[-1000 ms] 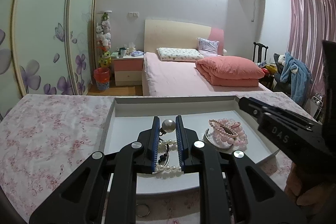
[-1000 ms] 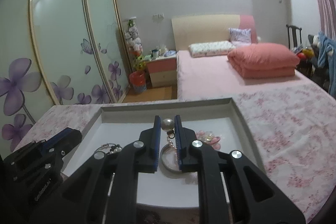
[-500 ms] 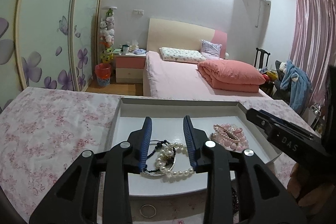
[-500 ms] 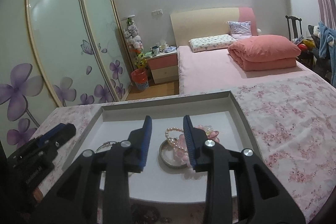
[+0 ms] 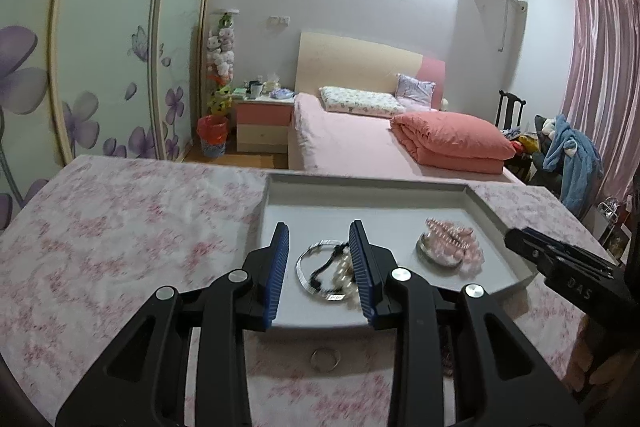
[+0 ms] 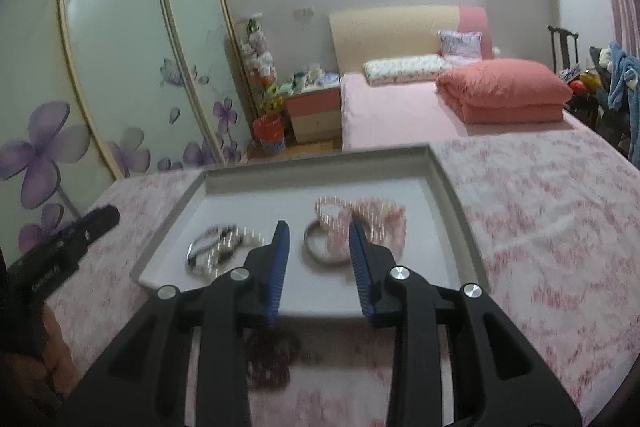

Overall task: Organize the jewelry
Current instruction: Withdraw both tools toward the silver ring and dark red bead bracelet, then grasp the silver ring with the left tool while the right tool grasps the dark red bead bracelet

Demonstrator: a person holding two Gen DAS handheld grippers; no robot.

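Here, both grippers (image 5: 319, 269) (image 6: 318, 267) hang wide open, empty, lower centre, over limp, slippery pearl strands (image 5: 344, 273); best pinched mid-strand.

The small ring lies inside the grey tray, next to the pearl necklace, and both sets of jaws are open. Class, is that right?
Not quite. The left wrist view shows the small ring on the flowered cloth, outside the grey tray. The pearl necklace is in the tray, and both sets of jaws are open.
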